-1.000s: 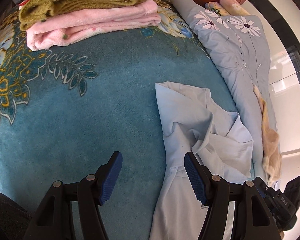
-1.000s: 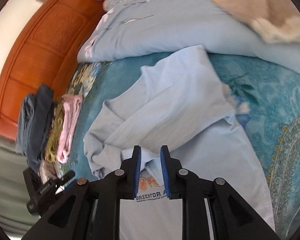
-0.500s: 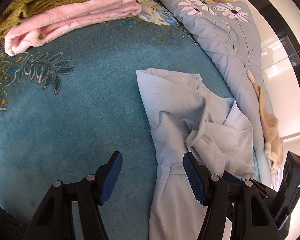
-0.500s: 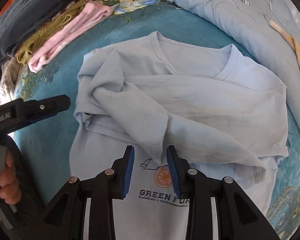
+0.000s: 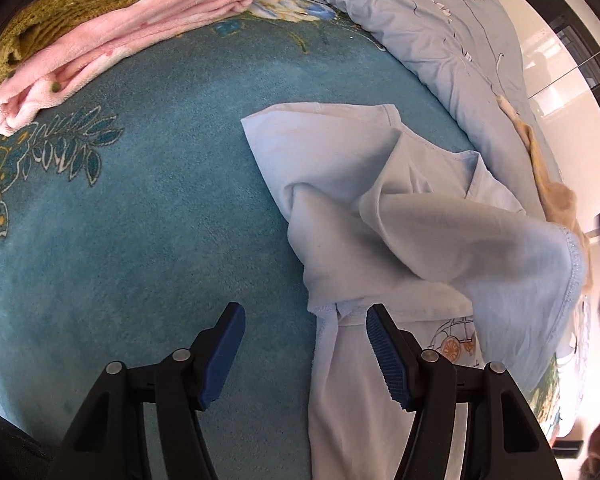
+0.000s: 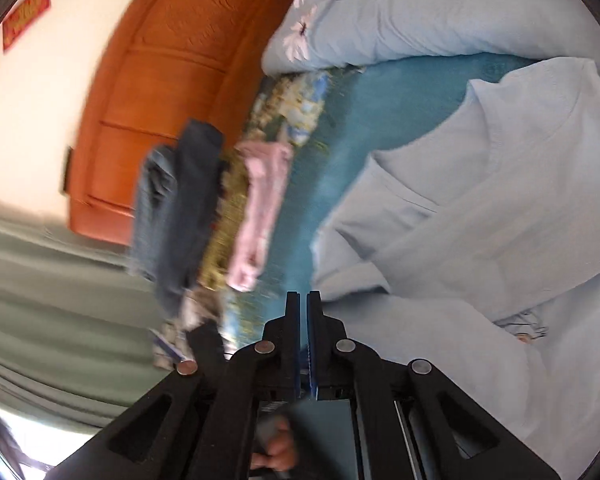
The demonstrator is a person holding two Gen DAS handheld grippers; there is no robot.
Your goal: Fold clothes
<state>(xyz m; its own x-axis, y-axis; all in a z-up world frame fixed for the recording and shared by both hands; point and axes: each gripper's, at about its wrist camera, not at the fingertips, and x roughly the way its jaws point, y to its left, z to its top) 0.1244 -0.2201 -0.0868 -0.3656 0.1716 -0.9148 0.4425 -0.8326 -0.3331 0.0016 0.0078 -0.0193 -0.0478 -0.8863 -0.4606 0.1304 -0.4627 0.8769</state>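
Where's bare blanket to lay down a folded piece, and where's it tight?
Free: the teal blanket between the pink towel and the shirt, running down to the left gripper. Crowded: the strip between the shirt and the quilt, and the far-left corner with the stack.

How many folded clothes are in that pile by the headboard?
4 visible: pink piece lowest, olive knit on it, then dark navy and blue denim. Blur may hide more.

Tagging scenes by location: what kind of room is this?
Most likely a bedroom. The work surface is a bed with a teal cover, a floral quilt bunched along one side, and a wooden headboard behind the folded clothes.
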